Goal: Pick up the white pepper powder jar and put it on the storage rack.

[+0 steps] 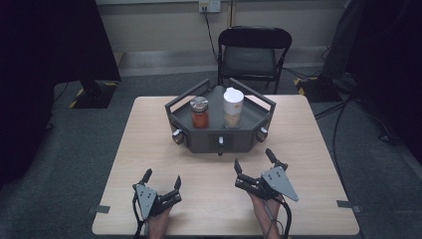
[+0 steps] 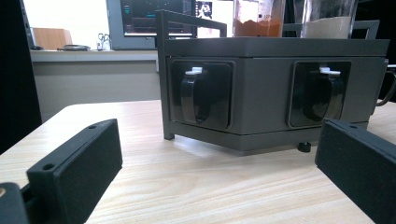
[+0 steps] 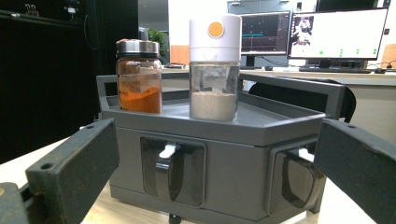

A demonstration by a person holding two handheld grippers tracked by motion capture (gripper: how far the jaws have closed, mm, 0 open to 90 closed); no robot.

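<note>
Overhead, both grippers (jars close-up)

The worktop is pale, matt wood grain. The grey rack looks like smooth matt plastic. Clear glossy jars: one with a shiny metal lid, one with a white plastic cap.

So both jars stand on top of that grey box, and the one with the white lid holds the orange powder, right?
Not quite. The orange powder is in the jar with the metal lid; the white-lidded jar holds a pale beige powder, as the right gripper view shows. Both do stand on top of the grey box.
</note>
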